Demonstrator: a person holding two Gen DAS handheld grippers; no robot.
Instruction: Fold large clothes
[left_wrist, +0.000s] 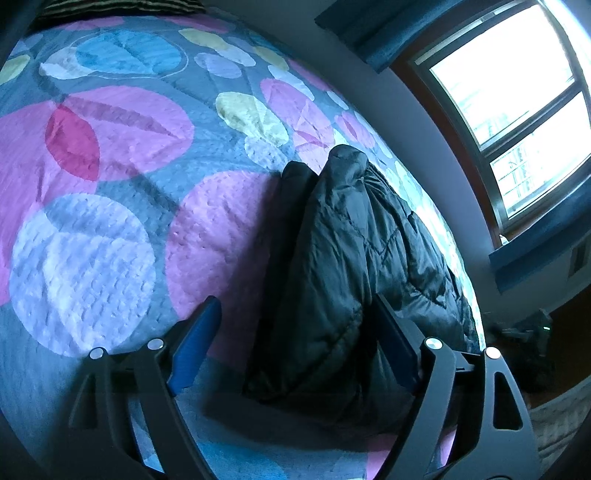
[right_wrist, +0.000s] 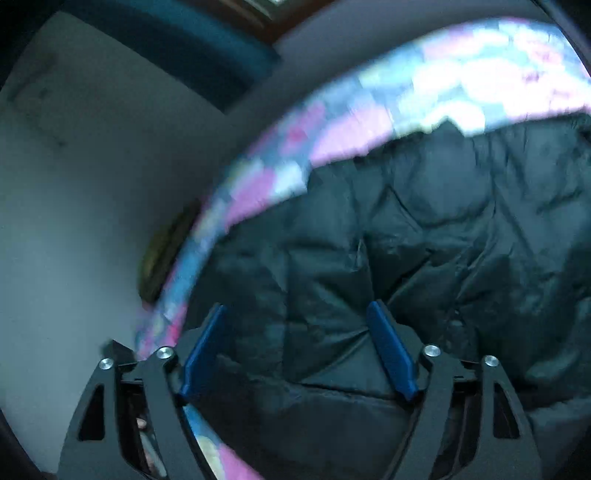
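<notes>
A black quilted puffer jacket lies bunched on a bed with a pink, blue and grey patterned quilt. In the left wrist view the jacket lies along the bed's right side. My left gripper is open, its blue fingers spread on either side of the jacket's near end, above it. In the right wrist view the jacket fills the middle and right. My right gripper is open just above the jacket, holding nothing. That view is blurred.
A bright window with dark blue curtains is on the wall right of the bed. A striped pillow lies at the bed's far end. The quilt's edge runs beside a pale wall.
</notes>
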